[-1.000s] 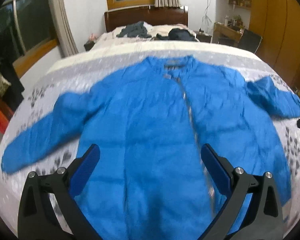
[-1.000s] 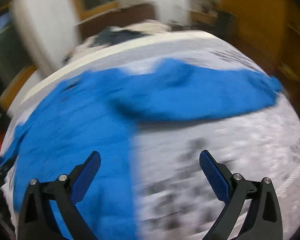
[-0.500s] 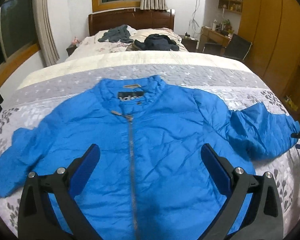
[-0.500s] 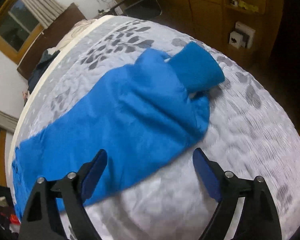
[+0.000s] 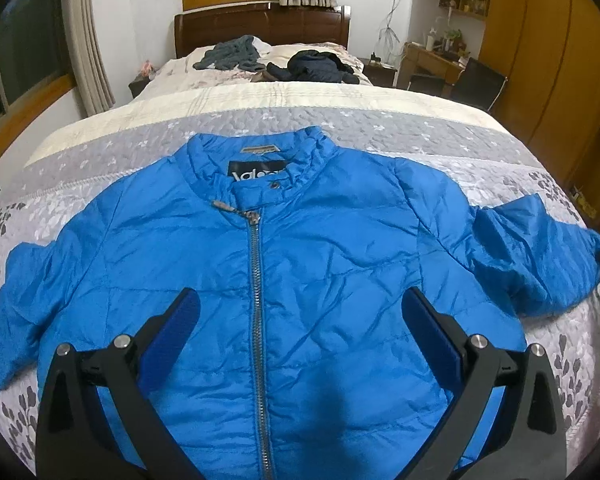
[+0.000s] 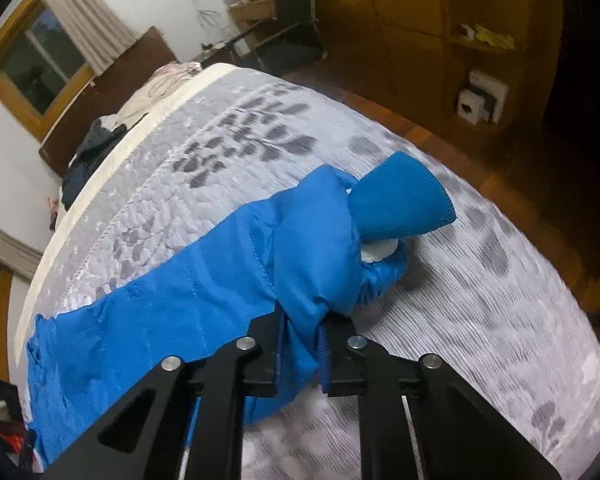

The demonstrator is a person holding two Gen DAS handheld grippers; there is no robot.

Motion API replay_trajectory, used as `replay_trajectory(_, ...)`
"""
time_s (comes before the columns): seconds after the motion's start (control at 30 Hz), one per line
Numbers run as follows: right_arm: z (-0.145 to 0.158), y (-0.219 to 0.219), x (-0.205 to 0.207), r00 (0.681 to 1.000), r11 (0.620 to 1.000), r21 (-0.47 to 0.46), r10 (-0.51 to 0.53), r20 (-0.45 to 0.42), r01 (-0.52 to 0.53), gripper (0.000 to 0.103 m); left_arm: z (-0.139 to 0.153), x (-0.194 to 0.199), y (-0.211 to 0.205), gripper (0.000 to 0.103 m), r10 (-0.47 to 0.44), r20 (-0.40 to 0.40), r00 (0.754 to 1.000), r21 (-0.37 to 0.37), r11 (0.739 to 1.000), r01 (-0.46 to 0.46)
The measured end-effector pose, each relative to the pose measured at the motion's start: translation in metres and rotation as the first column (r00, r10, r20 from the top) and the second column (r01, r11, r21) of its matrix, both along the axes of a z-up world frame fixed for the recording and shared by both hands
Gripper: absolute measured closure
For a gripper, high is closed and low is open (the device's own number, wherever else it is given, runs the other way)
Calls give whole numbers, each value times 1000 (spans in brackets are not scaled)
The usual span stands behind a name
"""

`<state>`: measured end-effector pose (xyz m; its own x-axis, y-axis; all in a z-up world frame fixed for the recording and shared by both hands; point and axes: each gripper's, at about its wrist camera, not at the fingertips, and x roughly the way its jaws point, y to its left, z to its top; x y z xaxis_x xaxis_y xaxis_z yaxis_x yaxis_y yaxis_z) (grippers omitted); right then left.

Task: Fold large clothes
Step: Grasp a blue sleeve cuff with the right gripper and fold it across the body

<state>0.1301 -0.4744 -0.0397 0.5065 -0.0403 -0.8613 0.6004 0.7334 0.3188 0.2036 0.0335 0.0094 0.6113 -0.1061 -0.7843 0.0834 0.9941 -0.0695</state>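
A bright blue zip-up jacket (image 5: 320, 264) lies face up on the grey patterned bedspread (image 5: 420, 136), collar toward the headboard, zip closed. My left gripper (image 5: 300, 312) hovers open above the jacket's lower front, nothing between its fingers. In the right wrist view, the jacket's right sleeve (image 6: 228, 276) stretches across the bed, its knit cuff (image 6: 400, 204) sticking out past the grip. My right gripper (image 6: 300, 336) is shut on bunched sleeve fabric just behind the cuff. That sleeve end (image 5: 540, 256) shows at the right edge of the left wrist view.
Dark clothes (image 5: 316, 66) and a grey garment (image 5: 232, 54) lie near the wooden headboard (image 5: 260, 26). A desk and black chair (image 5: 472, 80) stand to the right, beside wooden wardrobes (image 5: 548, 48). The bed's right edge drops to a wooden floor (image 6: 512, 184).
My right gripper moved in on the sleeve end and shut on it; half a second ago it stood open above the sleeve. The left gripper's view steadied and centred over the jacket.
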Motion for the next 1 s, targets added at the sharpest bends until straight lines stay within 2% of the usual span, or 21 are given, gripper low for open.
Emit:
replay_trajectory(0.1, -15, -6, -2, 999, 999, 42, -19, -26, 20, 90, -1, -1, 3, 3, 0, -8, 1000, 3, 1000, 0)
replay_trajectory(0.17, -13, -5, -4, 999, 998, 48, -34, -9, 34, 92, -1, -4, 7, 3, -3, -13, 1000, -3, 1000, 2)
replay_trajectory(0.27, 12, 11, -6, 999, 1000, -15, -23, 38, 24, 94, 4, -12, 19, 3, -5, 1, 1000, 6, 1000, 5)
replay_trajectory(0.33, 37, 28, -9, 993, 1000, -16, 12, 117, -10, 94, 8, -16, 29, 3, -1, 9, 1000, 6, 1000, 1)
replay_trajectory(0.47, 91, 85, -5, 962, 989, -62, 144, 233, -133, 95, 12, -24, 52, 3, 22, 6, 1000, -24, 999, -22)
replay_trajectory(0.6, 129, 170, 11, 899, 943, -125, 332, 287, -309, 96, 15, -33, 72, 3, 49, 17, 999, -34, 998, -49)
replay_trajectory(0.7, 141, 231, 25, 846, 896, -160, 444, 296, -414, 96, 15, -37, 84, 3, 61, 14, 998, -44, 997, -61)
replay_trajectory(0.87, 136, 321, 44, 756, 806, -192, 592, 278, -561, 96, 16, -43, 103, 3, 86, 18, 996, -48, 995, -85)
replay_trajectory(0.9, 132, 344, 48, 727, 776, -197, 631, 272, -599, 96, 17, -45, 108, 3, 95, 21, 995, -49, 994, -94)
replay_trajectory(1.0, 120, 386, 54, 681, 722, -211, 692, 241, -659, 96, 18, -47, 119, 3, 116, 26, 993, -51, 992, -114)
